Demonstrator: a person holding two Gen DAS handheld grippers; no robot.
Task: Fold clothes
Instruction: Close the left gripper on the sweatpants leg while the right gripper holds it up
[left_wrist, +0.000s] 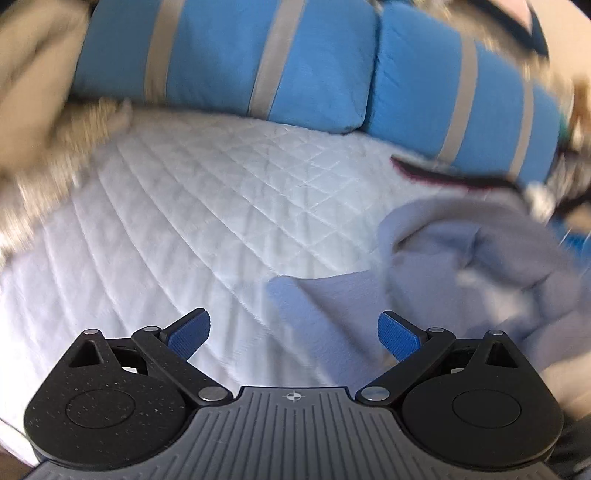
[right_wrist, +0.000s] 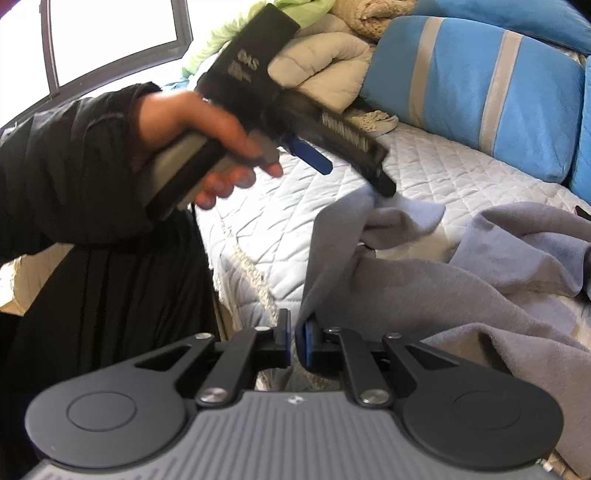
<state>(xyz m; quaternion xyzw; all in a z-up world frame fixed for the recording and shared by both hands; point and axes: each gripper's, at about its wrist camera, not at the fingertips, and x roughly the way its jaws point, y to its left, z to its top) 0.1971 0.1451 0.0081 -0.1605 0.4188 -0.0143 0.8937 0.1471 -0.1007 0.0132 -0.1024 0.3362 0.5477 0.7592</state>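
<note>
A grey fleece garment (right_wrist: 461, 295) lies crumpled on the white quilted bed (right_wrist: 443, 166). My right gripper (right_wrist: 296, 343) is shut on an edge of the garment near the bed's front edge, and the cloth rises from its pads. My left gripper (left_wrist: 293, 334) is open and empty above the bed, with the garment (left_wrist: 461, 258) to its right and a flat corner under its right finger. In the right wrist view the left gripper (right_wrist: 332, 155) is held in the person's hand above the garment's far corner.
Blue pillows with grey stripes (left_wrist: 258, 62) line the back of the bed. Beige blankets (right_wrist: 325, 62) and a fringed throw (left_wrist: 44, 155) are piled at the back left. A dark strap (left_wrist: 443, 173) lies by the pillows. The person in black (right_wrist: 92, 221) stands left of the bed.
</note>
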